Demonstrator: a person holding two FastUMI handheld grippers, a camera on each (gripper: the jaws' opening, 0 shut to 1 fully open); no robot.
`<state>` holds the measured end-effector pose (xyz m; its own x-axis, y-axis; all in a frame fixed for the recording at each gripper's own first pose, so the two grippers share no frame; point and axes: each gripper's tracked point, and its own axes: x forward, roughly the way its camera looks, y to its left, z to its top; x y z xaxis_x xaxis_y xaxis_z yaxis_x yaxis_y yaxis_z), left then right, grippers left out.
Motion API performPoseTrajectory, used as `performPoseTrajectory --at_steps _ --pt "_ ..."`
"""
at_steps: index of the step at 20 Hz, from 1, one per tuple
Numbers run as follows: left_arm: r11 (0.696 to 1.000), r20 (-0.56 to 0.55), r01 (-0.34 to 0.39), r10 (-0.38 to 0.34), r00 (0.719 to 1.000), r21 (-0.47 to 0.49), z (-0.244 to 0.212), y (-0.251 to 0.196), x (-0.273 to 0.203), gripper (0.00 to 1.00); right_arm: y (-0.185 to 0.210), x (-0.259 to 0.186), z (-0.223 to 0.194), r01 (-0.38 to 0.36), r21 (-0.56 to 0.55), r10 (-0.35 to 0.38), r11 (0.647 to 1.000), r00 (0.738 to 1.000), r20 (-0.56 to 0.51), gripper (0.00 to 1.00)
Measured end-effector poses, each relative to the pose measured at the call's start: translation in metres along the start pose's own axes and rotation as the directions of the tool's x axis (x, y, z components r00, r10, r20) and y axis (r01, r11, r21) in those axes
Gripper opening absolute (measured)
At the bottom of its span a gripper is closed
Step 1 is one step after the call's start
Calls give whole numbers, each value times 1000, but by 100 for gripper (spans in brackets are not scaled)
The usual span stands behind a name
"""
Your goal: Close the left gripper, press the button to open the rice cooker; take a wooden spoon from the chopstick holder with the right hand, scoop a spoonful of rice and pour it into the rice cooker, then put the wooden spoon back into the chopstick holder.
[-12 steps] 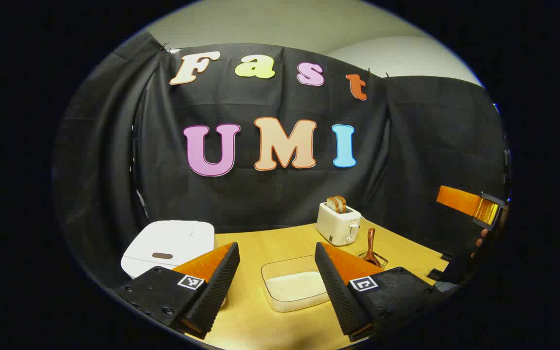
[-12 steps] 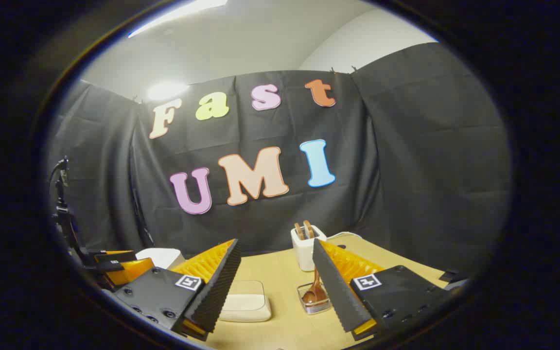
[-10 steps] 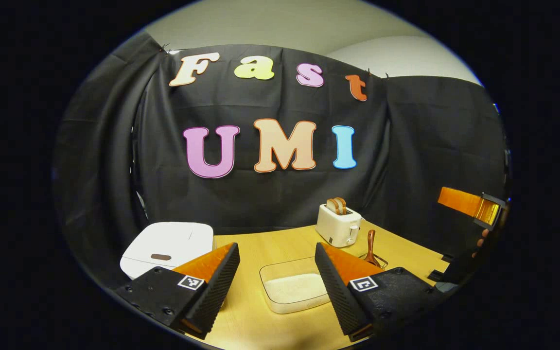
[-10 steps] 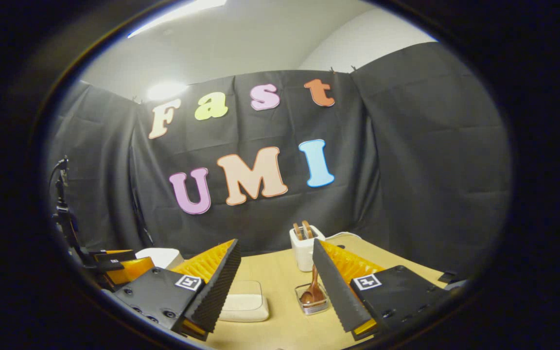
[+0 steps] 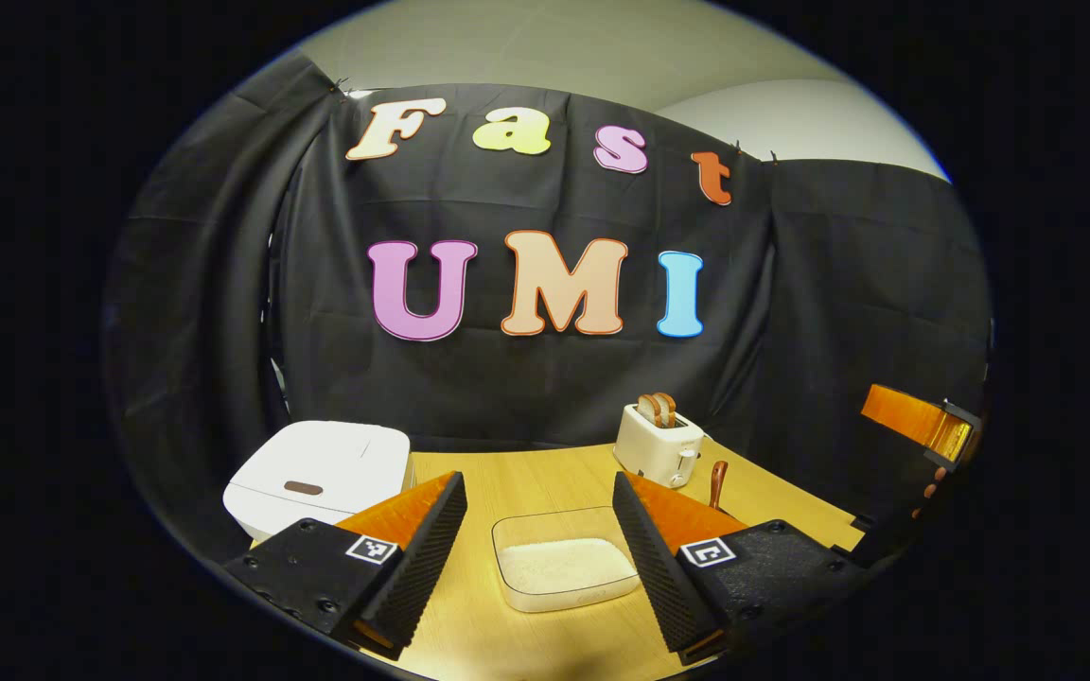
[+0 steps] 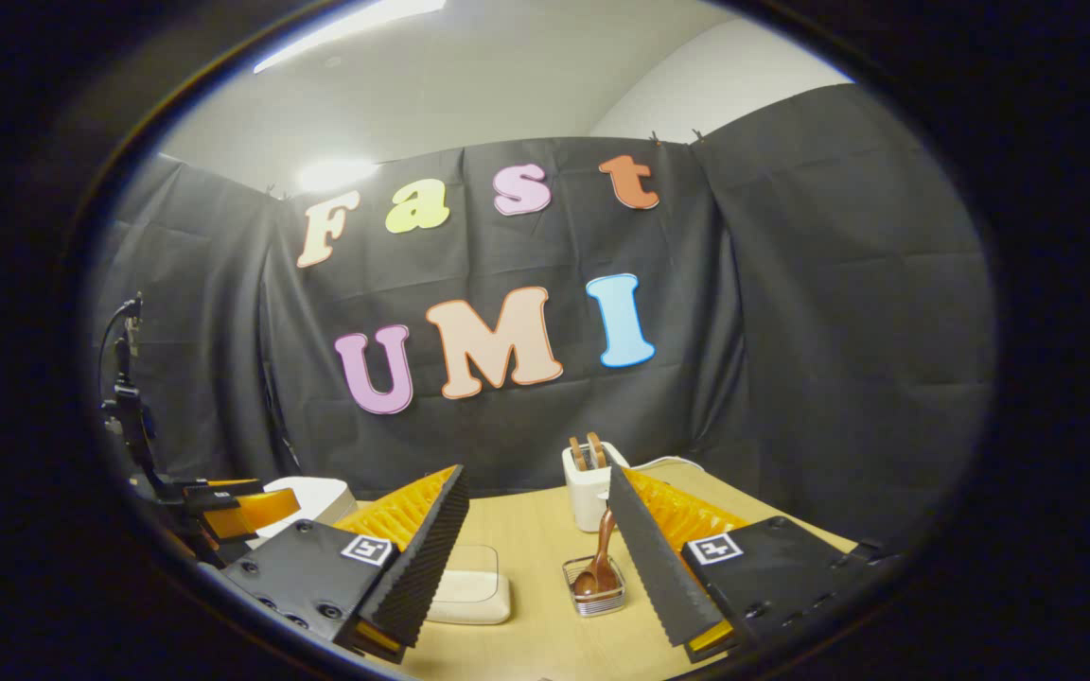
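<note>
Jaws of both grippers are gaping apart over the tan counter (image 5: 545, 478), black cloth (image 5: 838, 312) draping the booth behind.

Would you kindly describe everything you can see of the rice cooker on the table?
The rice cooker is a white, boxy appliance with rounded corners and a smooth, plastic-looking shell. Its lid is shut and lies flat, with a small dark oval button near the front edge. It sits on the wooden table at the left, close to the black cloth wall. Nothing touches it; the left tool is open, its finger overlapping the cooker's corner in the left gripper view.
</note>
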<state>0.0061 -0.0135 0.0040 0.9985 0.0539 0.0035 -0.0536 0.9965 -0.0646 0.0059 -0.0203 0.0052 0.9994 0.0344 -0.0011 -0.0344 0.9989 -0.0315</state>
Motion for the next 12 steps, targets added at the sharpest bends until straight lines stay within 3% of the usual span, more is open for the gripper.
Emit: performPoseTrajectory --at_steps 8,10,12 --pt "998 -10 -65 65 998 -14 -7 3 0 89 -11 9 -2 -33 -1 33 999 999 -9 99" --pt "995 -20 -98 97 995 -15 -11 10 -1 82 -13 11 -2 -49 -8 49 999 999 -18 99" --pt "991 -24 -134 134 991 -16 -12 17 -3 65 -14 14 -2 -70 -18 70 997 997 -20 99"
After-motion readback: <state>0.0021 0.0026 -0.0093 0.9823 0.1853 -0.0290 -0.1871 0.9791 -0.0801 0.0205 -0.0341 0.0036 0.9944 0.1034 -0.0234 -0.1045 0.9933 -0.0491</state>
